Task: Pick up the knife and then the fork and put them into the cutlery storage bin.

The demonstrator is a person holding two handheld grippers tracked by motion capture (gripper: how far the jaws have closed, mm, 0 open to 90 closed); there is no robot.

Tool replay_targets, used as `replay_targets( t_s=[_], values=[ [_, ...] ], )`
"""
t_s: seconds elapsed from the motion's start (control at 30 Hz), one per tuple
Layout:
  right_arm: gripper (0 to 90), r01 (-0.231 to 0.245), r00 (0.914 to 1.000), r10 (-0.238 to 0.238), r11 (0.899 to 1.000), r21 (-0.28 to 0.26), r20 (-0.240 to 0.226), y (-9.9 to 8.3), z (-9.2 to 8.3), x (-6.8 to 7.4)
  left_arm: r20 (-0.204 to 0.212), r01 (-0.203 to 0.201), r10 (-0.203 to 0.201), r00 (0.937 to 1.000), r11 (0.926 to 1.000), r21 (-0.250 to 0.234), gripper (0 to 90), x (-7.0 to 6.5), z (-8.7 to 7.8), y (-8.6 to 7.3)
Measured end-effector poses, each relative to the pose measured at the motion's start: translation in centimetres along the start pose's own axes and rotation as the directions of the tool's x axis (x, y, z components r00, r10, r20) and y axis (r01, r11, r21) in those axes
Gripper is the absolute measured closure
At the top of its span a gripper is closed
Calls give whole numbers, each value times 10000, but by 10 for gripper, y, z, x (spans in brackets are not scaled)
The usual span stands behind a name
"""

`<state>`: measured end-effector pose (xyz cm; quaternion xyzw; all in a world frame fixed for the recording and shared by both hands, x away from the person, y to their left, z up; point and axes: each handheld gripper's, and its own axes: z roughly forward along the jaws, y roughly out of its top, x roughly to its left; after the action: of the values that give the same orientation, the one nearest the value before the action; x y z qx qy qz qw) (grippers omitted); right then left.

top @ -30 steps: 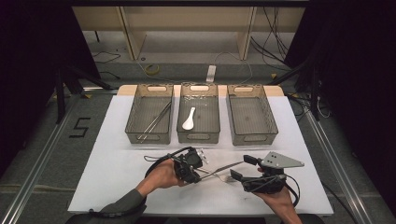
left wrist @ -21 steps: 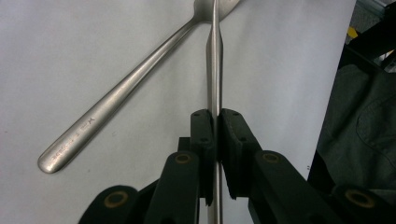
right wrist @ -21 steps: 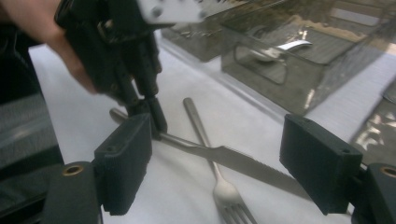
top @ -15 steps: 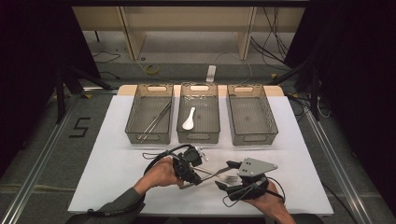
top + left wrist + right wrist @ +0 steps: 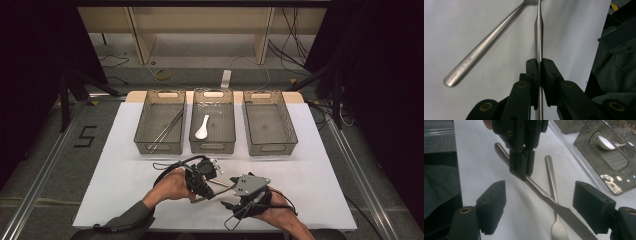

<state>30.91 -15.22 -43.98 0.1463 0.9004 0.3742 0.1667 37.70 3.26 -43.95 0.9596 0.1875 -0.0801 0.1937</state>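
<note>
My left gripper [image 5: 539, 62] is shut on the handle of a steel table knife [image 5: 538, 32], seen edge-on between its pads. In the right gripper view the left gripper [image 5: 522, 168] grips the knife [image 5: 541, 192] from above, and the serrated blade runs toward the camera. My right gripper [image 5: 540, 203] is open, one jaw on each side of the blade and neither pad touching it. A steel fork [image 5: 551, 180] lies flat on the white table beside the knife. In the high view the left gripper [image 5: 204, 189] and right gripper [image 5: 231, 192] meet near the table's front middle.
Three clear trays stand in a row at the back: the left tray [image 5: 141, 120] holds long metal sticks [image 5: 167, 129], the middle tray [image 5: 212, 147] a white spoon [image 5: 202, 127], and nothing lies in the right tray [image 5: 272, 150]. White table [image 5: 320, 175] lies bare to the right.
My right gripper has slid left toward the left gripper, and its open jaws now flank the knife blade. The left hand and the knife have stayed where they were.
</note>
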Motion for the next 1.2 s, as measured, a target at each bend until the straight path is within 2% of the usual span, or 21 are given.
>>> replay_targets(
  t_s=[0.17,0.53,0.63,0.73,0.87,0.93,0.97,1.0,1.03,1.1,1.13,1.2],
  values=[
    [304,555,9983,-559,9981,274,134,1,4,2,34,25,-25,10000,10000,25,834,-1,-2,1],
    [369,1371,9902,-1386,9884,654,197,5,14,8,-17,-185,186,9998,9996,217,834,-1,-7,1],
    [406,1741,9840,-1761,9825,658,269,7,16,10,53,-140,139,9999,9998,113,834,-4,-6,2],
    [424,1901,9814,-1918,9781,850,113,8,19,12,134,-231,229,9996,9995,206,834,-5,-8,3],
    [460,2199,9748,-2224,9703,1005,150,9,22,14,165,-319,315,9994,9991,282,834,-5,-10,3],
    [478,2492,9676,-2521,9627,1055,154,10,24,14,213,-305,299,9993,9992,275,834,-6,-9,3],
    [488,2483,9679,-2509,9629,1059,115,11,25,16,238,-319,312,9992,9991,288,834,-6,-9,3],
    [499,2820,9588,-2842,9519,1197,14,11,25,15,283,-418,409,9988,9985,339,834,-6,-9,3],
    [511,2898,9559,-2934,9492,1227,115,11,26,15,329,-412,400,9987,9985,361,834,-6,-9,3],
    [529,2982,9538,-3005,9459,1276,-12,12,28,17,356,-486,471,9983,9980,409,834,-6,-9,3],
    [540,3059,9508,-3097,9432,1299,102,11,28,17,361,-499,484,9982,9978,427,834,-6,-9,3],
    [558,3141,9482,-3175,9400,1333,47,11,29,17,384,-484,468,9982,9979,426,833,-6,-10,3]
  ],
)
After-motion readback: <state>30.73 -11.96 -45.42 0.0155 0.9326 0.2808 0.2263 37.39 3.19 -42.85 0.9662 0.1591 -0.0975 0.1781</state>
